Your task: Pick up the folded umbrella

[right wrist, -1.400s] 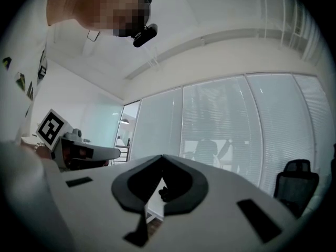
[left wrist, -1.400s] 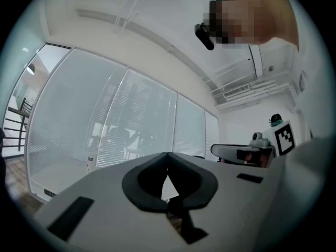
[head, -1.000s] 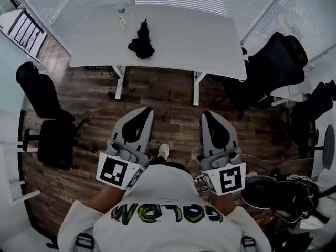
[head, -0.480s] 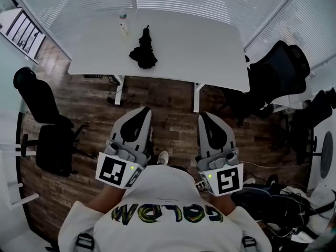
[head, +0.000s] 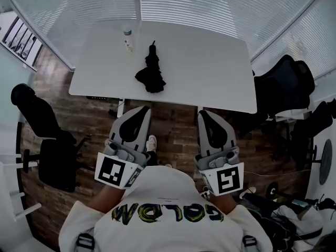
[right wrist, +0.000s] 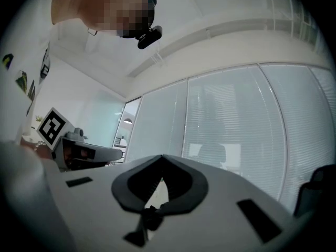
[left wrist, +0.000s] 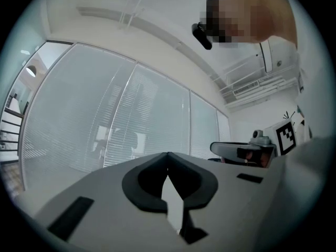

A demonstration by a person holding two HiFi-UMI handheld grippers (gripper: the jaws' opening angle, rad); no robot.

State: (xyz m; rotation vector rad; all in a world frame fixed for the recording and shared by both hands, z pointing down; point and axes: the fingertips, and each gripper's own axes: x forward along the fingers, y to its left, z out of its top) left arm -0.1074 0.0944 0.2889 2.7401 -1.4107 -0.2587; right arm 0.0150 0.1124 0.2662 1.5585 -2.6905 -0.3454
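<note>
Lying crumpled on white table (head: 210, 62), black fabric umbrella (head: 151, 74), left gripper (head: 143, 109), right gripper (head: 205, 112), fingers pressed together

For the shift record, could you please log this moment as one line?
stage: pre-reach | folded umbrella: lying on table, untouched | left gripper: shut, empty | right gripper: shut, empty

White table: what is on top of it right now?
On the white table lie a folded black umbrella and, beyond it near the far edge, a small upright bottle. The tabletop under the umbrella's bunched canopy is covered, so unseen.
</note>
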